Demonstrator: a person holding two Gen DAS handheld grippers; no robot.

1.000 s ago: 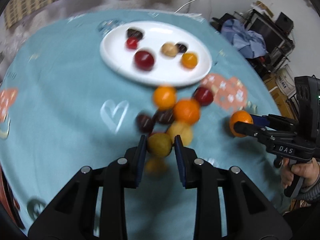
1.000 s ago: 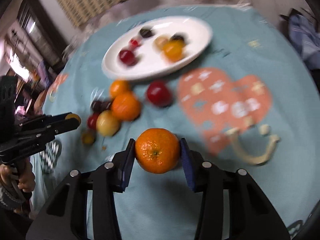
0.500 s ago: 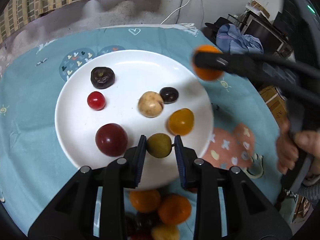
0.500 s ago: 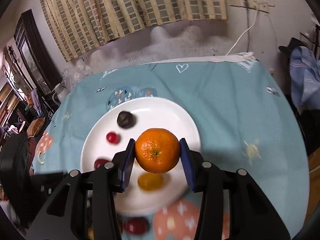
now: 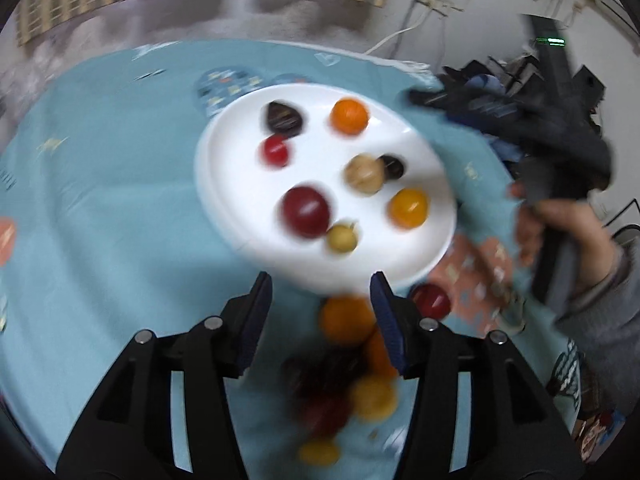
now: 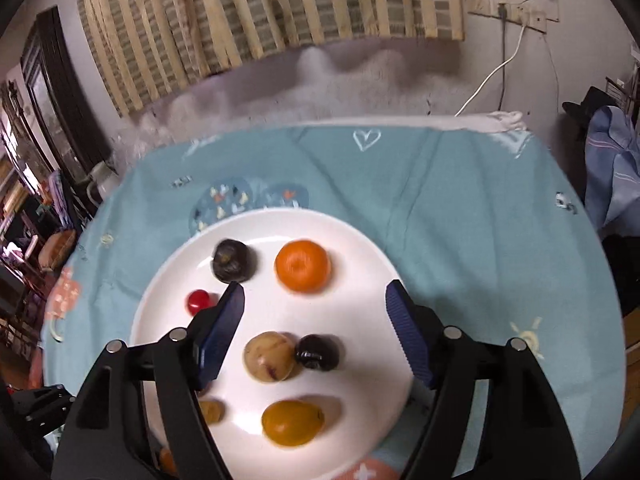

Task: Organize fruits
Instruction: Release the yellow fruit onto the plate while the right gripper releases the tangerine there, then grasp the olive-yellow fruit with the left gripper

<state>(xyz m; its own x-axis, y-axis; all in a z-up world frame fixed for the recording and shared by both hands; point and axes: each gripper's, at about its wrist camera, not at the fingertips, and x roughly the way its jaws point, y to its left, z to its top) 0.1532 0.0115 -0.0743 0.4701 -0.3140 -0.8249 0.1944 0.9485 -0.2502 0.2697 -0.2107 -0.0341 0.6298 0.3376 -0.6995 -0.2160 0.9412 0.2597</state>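
Observation:
A white plate (image 5: 240, 184) (image 6: 360, 248) on the teal tablecloth holds several fruits. A tangerine (image 5: 349, 116) (image 6: 303, 266) lies at its far side and a small yellow-green fruit (image 5: 341, 238) near its front edge. My left gripper (image 5: 322, 312) is open and empty, above the plate's near rim and a blurred pile of loose fruits (image 5: 346, 356) on the cloth. My right gripper (image 6: 316, 312) is open and empty over the plate, just behind the tangerine. In the left wrist view it shows at the right (image 5: 480, 104).
On the plate also lie a dark plum (image 6: 231, 260), a cherry tomato (image 6: 198, 300), a tan fruit (image 6: 269, 355), a black fruit (image 6: 317, 352), an orange-yellow fruit (image 6: 292, 422) and a dark red fruit (image 5: 306, 211). A wall and curtain stand behind the table.
Both grippers opened. The right let the tangerine go onto the plate's far side; the left let the yellow-green fruit go near the front edge and drew back toward the loose pile.

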